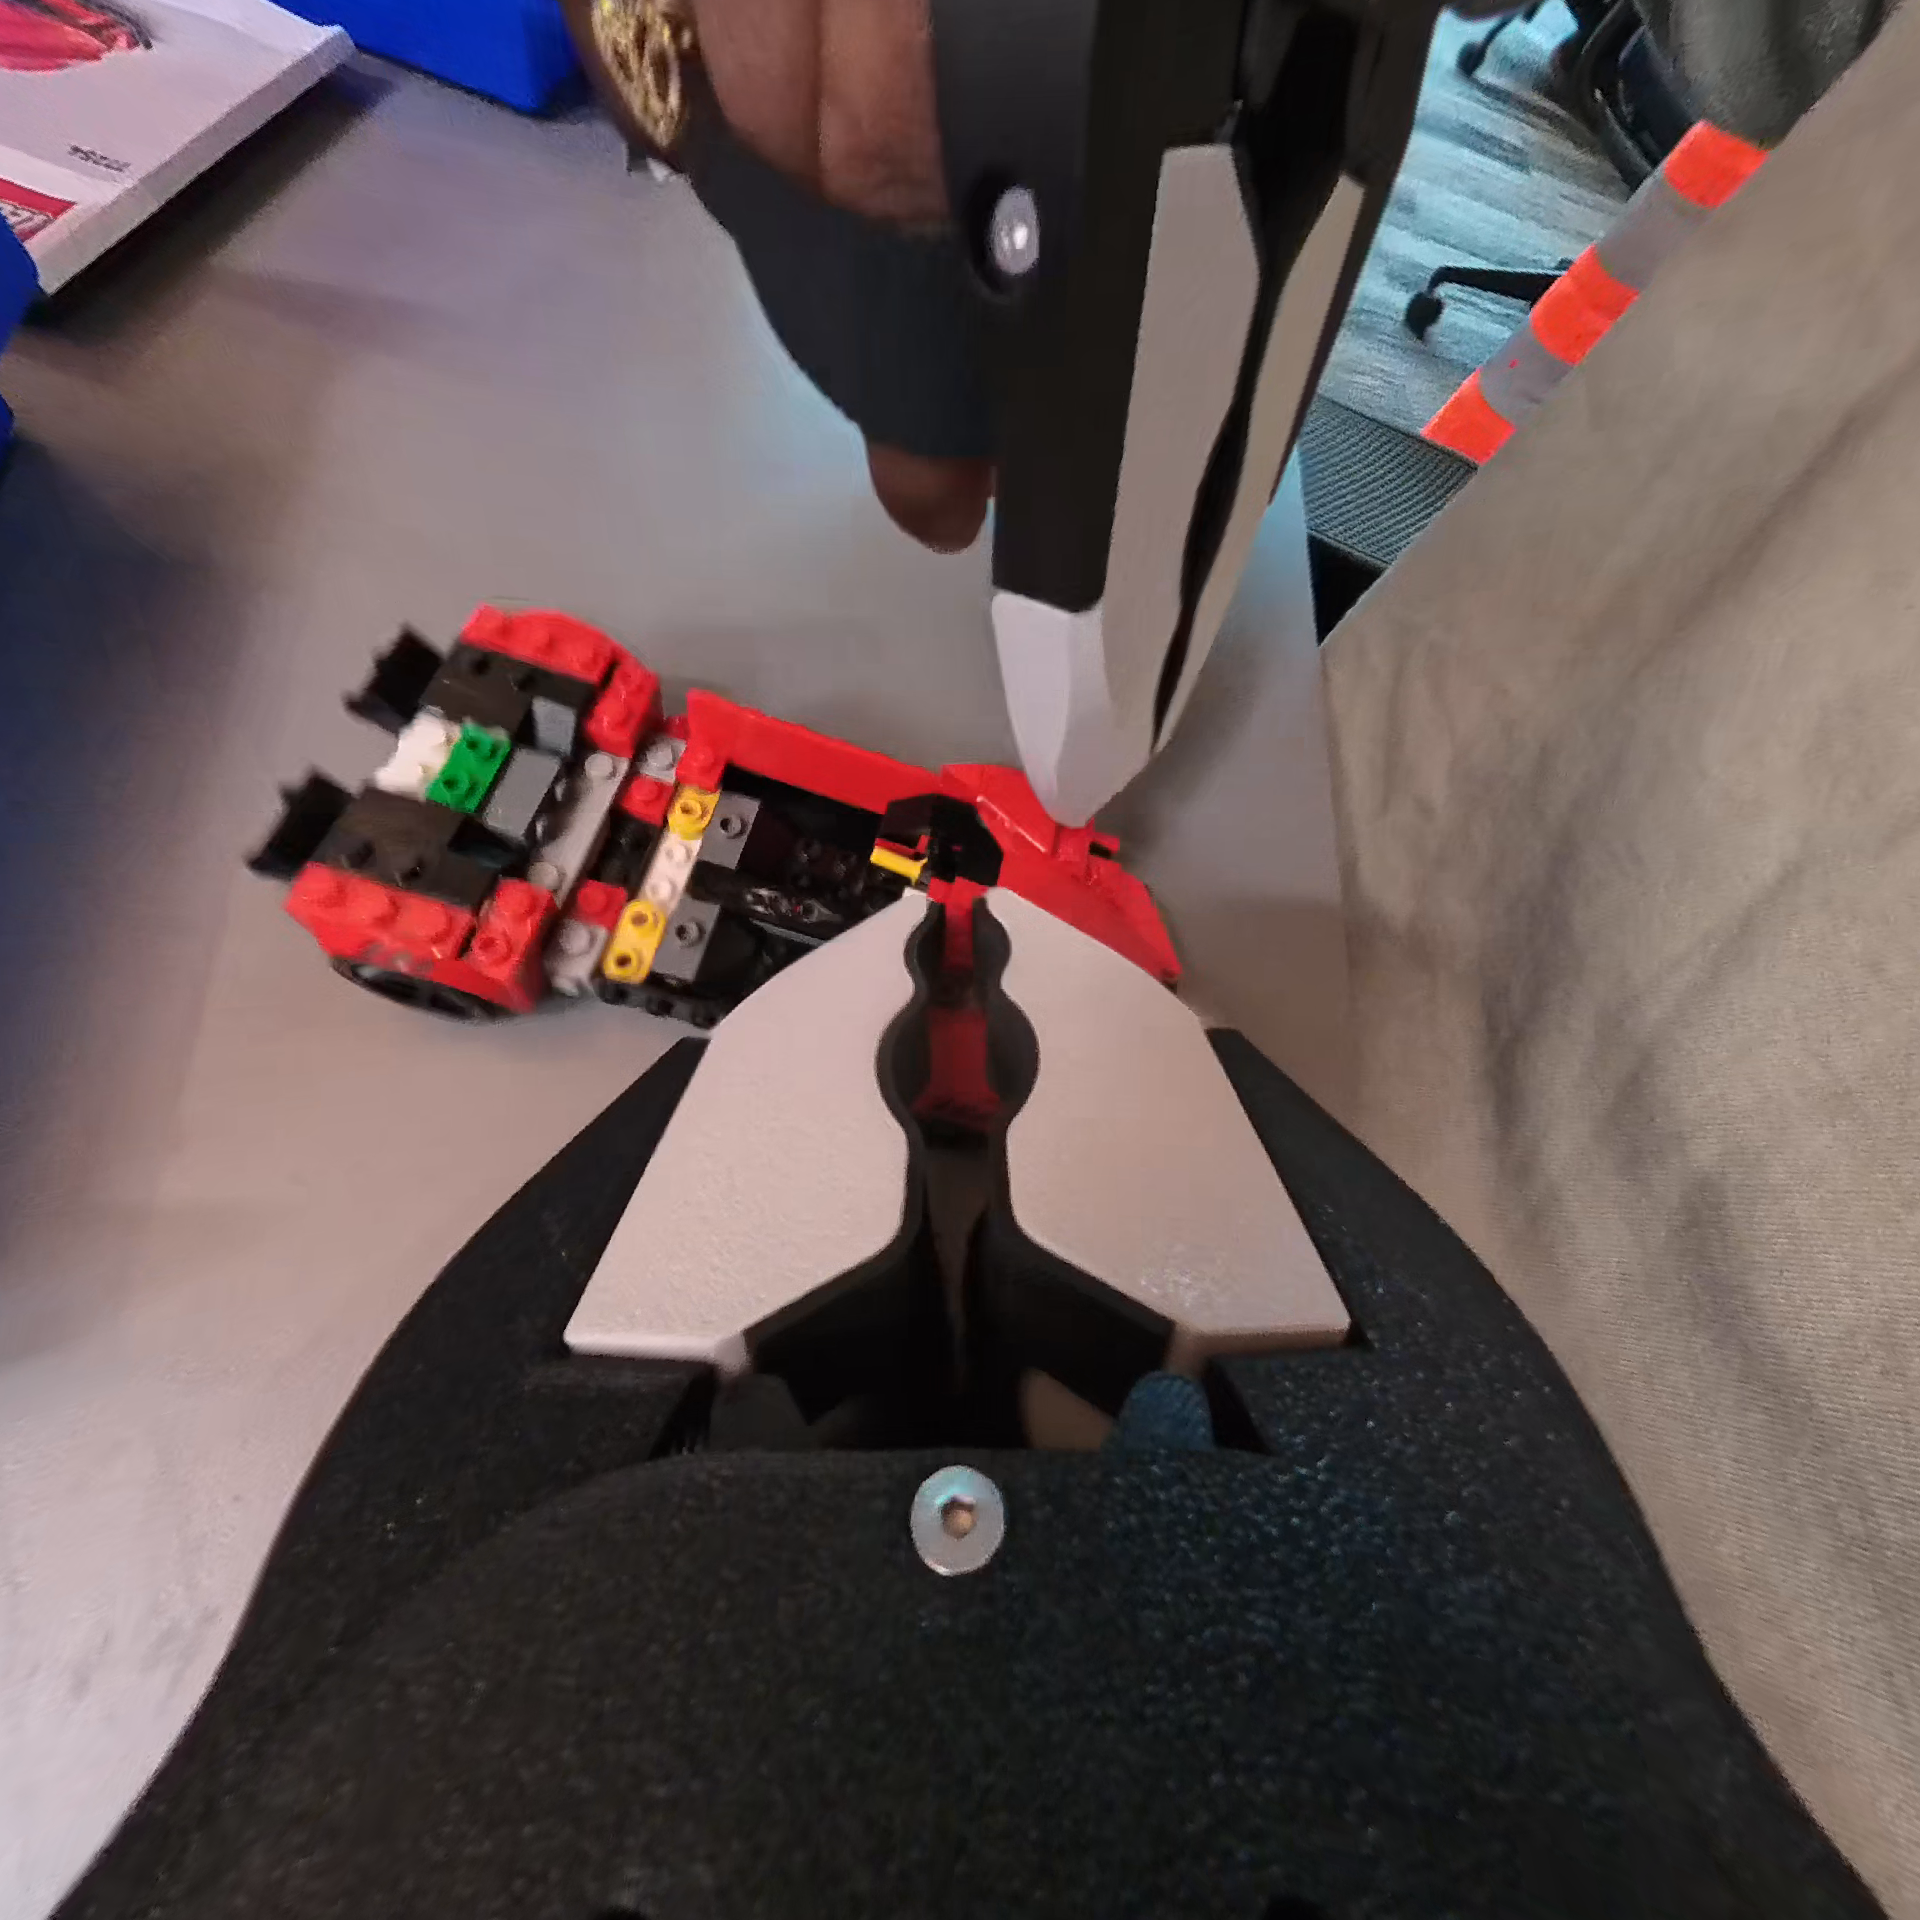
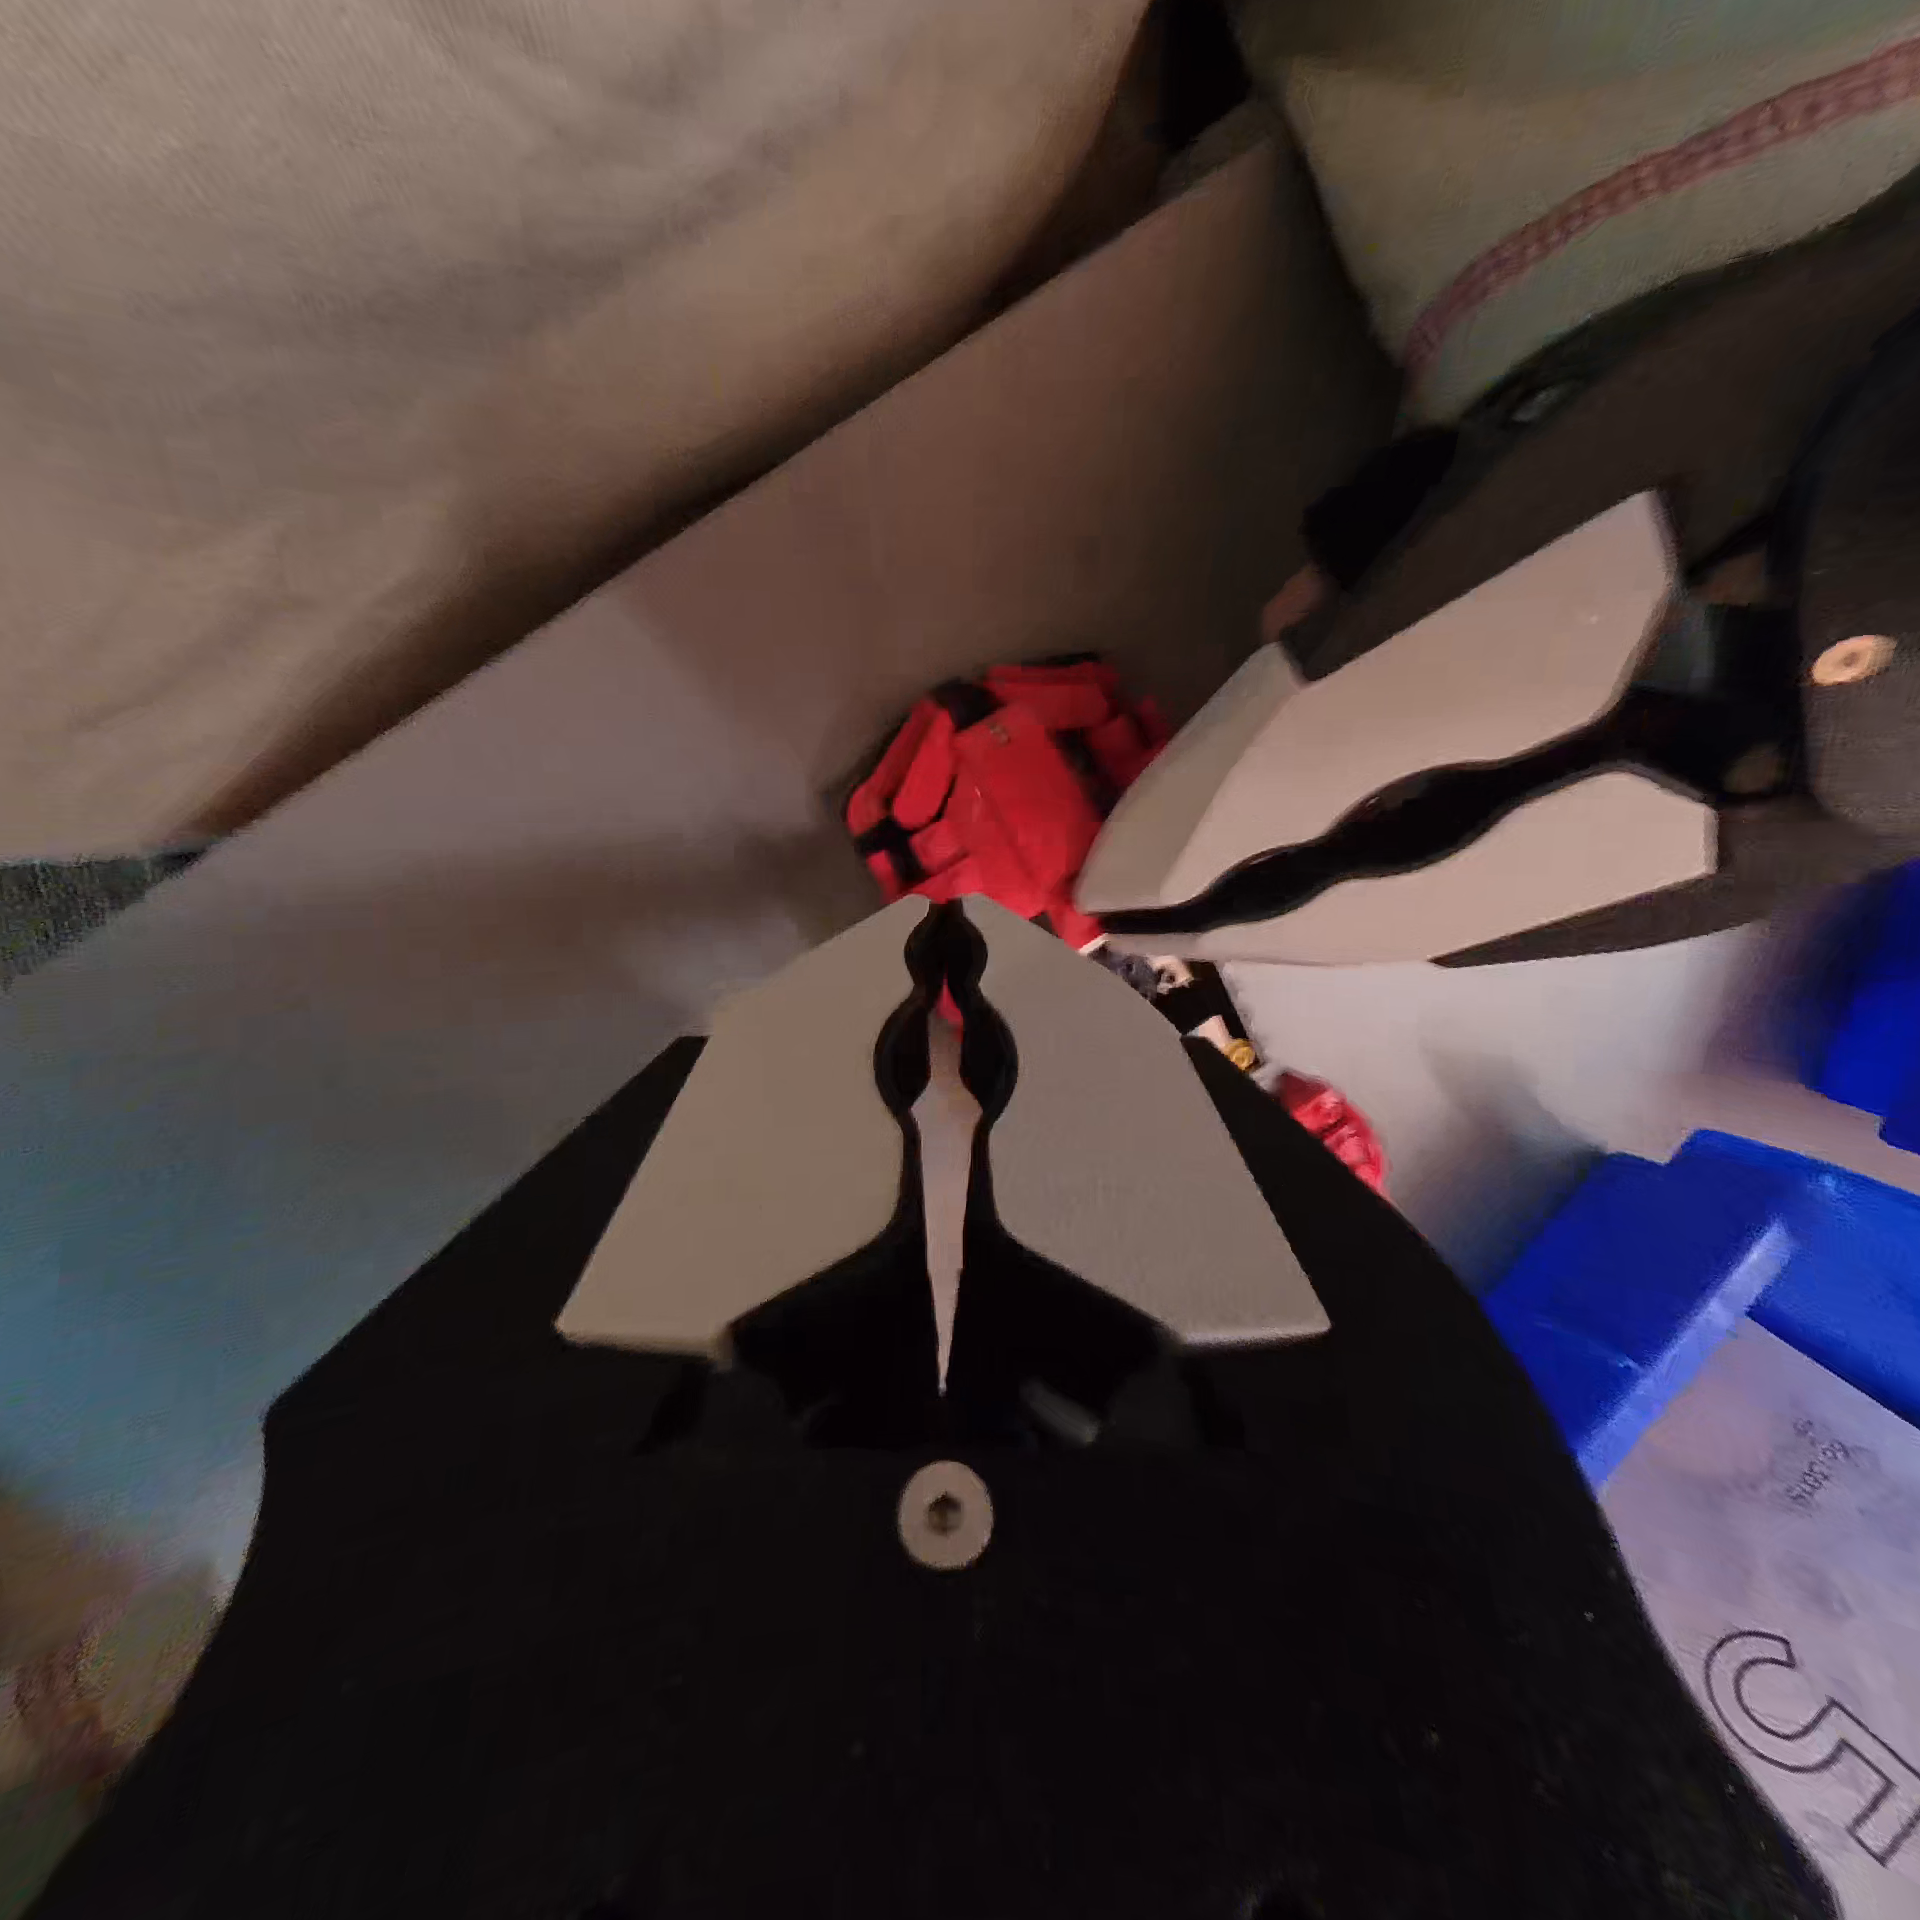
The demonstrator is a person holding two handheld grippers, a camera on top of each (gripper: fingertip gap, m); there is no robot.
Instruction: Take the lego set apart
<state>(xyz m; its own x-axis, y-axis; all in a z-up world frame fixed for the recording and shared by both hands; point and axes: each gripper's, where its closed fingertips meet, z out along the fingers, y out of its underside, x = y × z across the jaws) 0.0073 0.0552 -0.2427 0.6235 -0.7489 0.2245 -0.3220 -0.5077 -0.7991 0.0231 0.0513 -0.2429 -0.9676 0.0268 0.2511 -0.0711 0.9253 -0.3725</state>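
Lego car [image 1: 717,831], red and black with green, yellow and grey studs exposed, lies on your grey desk [image 1: 520,468], its red front end toward you. Your left gripper [image 1: 951,904] is closed to a thin slit on a red part at that front end; red shows through the scalloped gap behind its tips. Your right gripper [image 1: 1075,800] comes down from above with its tips together, touching the red bodywork just beside the left one; whether it pinches a piece is hard to make out.

In the right wrist view the red front of the car [image 2: 987,790] sits just past the right gripper [image 2: 945,909], whose fingers are almost closed with only a sliver of light between them. The left gripper [image 2: 1101,914] enters from the right, closed, and much of the car is hidden behind both.

Printed matter: a booklet [image 1: 156,135] with red artwork and a logo, cut off at the upper-left corner; blue bins [image 2: 1662,1268]; large outlined lettering on a grey sheet [image 2: 1787,1621], partly out of view. Beige fabric [image 1: 1662,935] fills the right side, blurred.
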